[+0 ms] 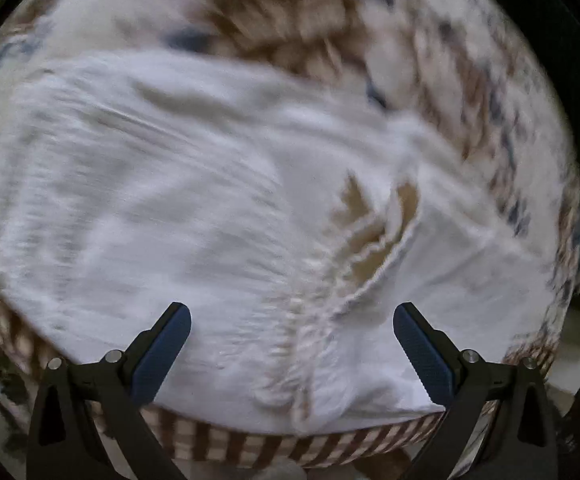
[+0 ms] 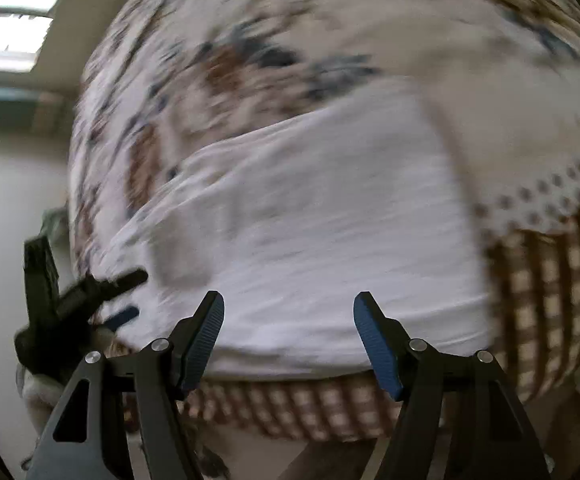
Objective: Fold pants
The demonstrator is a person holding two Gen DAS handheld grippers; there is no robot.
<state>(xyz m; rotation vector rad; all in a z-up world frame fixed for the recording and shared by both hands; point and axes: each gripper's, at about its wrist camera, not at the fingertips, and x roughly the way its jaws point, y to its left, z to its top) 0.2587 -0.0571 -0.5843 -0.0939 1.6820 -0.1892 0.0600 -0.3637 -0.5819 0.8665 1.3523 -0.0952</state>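
The white pants (image 1: 218, 208) lie spread flat on a flowery cloth (image 1: 290, 24) with a brown checked edge (image 2: 549, 280). In both views they fill the middle, from 9 o'clock to 3 o'clock, right in front of the fingers. The left gripper (image 1: 291, 320) is wide apart, holding nothing. The right gripper (image 2: 288, 312) is apart too, empty. Everything looks blurry.

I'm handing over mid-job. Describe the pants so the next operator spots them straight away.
Find the bed cover, pale with brown and blue blotches and a brown checked border along its near edge. The pants are the big plain white cloth spread on it, ahead of both open tongs, left and right. Nothing else there is unpatterned.
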